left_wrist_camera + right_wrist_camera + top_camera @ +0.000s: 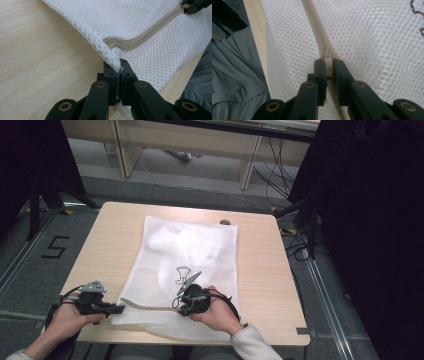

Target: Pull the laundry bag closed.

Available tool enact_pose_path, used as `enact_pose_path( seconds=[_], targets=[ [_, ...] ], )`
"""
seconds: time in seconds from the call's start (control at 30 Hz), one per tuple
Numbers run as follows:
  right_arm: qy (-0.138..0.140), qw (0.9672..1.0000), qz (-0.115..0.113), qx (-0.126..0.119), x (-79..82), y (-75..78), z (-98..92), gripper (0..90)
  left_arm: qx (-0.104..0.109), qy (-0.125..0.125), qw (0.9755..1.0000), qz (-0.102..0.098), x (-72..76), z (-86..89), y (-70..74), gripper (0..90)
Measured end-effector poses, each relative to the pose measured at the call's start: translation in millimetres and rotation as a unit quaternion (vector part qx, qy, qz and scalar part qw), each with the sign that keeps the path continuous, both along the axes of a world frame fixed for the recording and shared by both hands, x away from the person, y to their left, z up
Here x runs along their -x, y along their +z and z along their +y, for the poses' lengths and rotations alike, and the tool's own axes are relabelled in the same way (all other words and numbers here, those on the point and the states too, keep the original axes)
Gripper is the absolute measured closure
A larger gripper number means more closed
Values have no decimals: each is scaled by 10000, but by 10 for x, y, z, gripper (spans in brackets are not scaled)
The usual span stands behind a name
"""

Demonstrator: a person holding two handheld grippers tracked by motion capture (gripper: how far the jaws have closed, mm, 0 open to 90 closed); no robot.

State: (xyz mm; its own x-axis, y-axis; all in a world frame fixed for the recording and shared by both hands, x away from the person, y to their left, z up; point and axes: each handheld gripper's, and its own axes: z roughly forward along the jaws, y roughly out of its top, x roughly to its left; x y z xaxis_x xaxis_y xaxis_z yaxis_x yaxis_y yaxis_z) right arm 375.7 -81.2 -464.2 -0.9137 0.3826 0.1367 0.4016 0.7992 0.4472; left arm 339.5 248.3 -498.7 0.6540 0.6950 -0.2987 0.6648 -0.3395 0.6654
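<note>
Left gripper (119, 68): jaws clamped tight on a corner of the white mesh laundry bag (155, 37), low in the middle of the left gripper view. You can see the mesh bunched into a little peak right where the pads bite it. In the high view it sits at the lower left (117, 308), held in the person's left hand (70, 319).

Right gripper (328, 67): jaws pinched on the zipper pull (327, 56), just below the centre of the right gripper view. In the high view it's at lower centre (184, 301), in the right hand (217, 315).

Zipper pull: small, pale beige with a metal tab, sitting on the zip line between the two black pads.

Zipper (318, 27): beige tape, runs up from the pull to the top edge of the right gripper view. In the left gripper view it runs as a closed ridge from just above the jaws toward the upper right (147, 35).

Mesh laundry bag: white, honeycomb holes, a bit see-through. It lies flat on the wooden table (260, 270), covering the middle of the high view (195, 240), with its near edge lifted between the two grippers.

Print on bag (182, 275): small dark line drawing, roughly mid bag, just above the right gripper. Can't make out what it shows.

Inside the bag: something pale and crumpled in the upper half (185, 242), blurry through the mesh.

Table: light wood grain, bare at both sides of the bag.
</note>
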Motion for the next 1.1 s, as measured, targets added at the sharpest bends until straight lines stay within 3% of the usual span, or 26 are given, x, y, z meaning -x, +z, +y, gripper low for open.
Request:
enact_pose_path(
  seconds=[0.17, 1.1],
  targets=[
    [-18, 10000, -53, 9, 9, 9, -27, 823, 74, 73, 9999, -81, 5, -12, -15, 857],
    [-151, 9999, -75, 34, 43, 47, -229, 823, -23, -2, 10000, -1, -4, 7, -3, 857]
  ],
)
